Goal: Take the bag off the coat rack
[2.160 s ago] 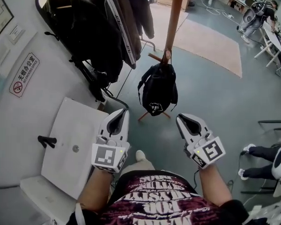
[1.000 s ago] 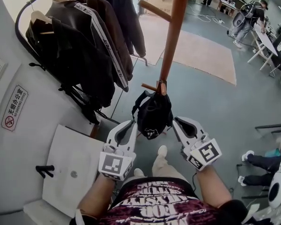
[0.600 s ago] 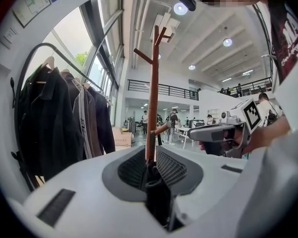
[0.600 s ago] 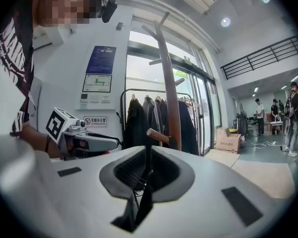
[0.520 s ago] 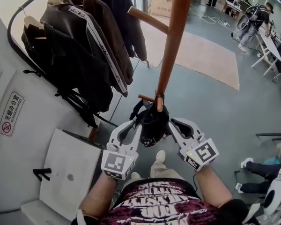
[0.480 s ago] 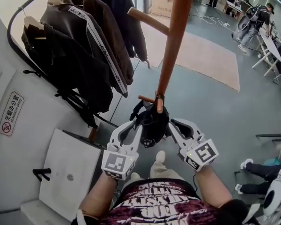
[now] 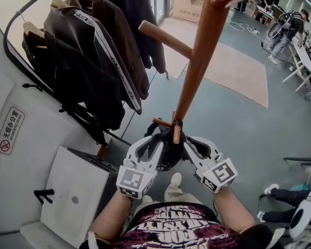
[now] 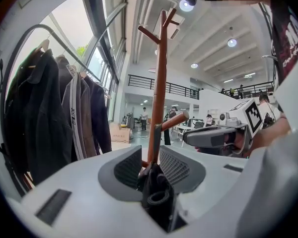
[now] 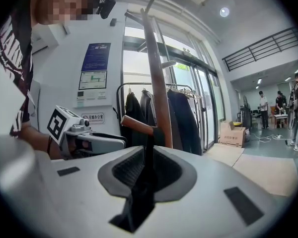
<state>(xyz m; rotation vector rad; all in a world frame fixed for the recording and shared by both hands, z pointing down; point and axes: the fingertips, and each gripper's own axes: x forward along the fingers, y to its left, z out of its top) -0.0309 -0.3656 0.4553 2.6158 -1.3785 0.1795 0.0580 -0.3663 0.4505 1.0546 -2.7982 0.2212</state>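
A small black bag [image 7: 168,150] hangs by its top loop from a low peg [image 7: 172,128] of the brown wooden coat rack [image 7: 197,61]. My left gripper [image 7: 154,141] is at the bag's left side and my right gripper [image 7: 189,141] at its right, both just under the peg. In the left gripper view the jaws [image 8: 150,156] are opening, with the bag's black strap [image 8: 158,195] between them and the pads clear of it. The right gripper [image 9: 148,156] is also opening, and a black strap [image 9: 141,192] runs loosely between its pads. The pole [image 8: 159,83] rises straight ahead.
Dark jackets [image 7: 93,61] hang on a curved metal rail at the left. A white cabinet top [image 7: 72,191] stands by the wall at lower left. A beige rug [image 7: 233,66] lies beyond the rack. People [image 7: 290,25] and desks are at the far right.
Both grippers have moved forward and inward from either side of the bag to its top under the peg. The bag still hangs on the rack.
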